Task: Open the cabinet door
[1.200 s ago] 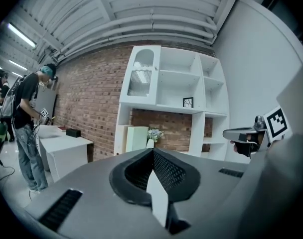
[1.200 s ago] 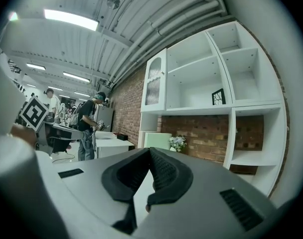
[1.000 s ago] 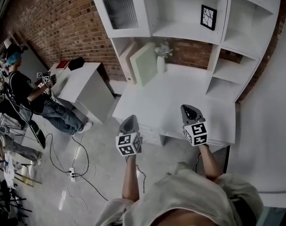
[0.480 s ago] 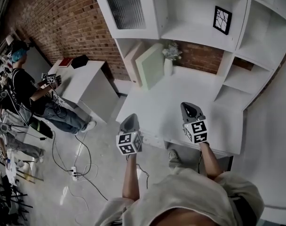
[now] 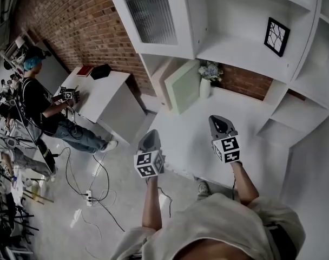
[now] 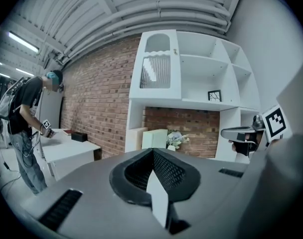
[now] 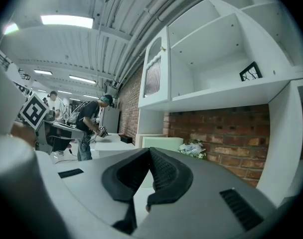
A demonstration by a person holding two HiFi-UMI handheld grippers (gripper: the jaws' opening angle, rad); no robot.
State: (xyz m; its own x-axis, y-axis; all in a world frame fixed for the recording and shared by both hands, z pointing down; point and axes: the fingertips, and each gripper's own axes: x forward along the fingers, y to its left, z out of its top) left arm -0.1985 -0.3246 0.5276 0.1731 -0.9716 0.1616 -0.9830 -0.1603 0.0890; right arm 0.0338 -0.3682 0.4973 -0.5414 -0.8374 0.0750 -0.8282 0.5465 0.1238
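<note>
Pointing the left tool (image 5: 150, 140) and right tool (image 5: 219, 124) across the worktop (image 5: 194, 145), each with jaws together and empty, you are facing the door (image 5: 156, 15), shut, at 11 o'clock above them.

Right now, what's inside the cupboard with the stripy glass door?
The cabinet door is shut. Its ribbed glass pane lets nothing inside be made out, so the contents are hidden. The open shelf beside it holds a small framed picture.
</note>
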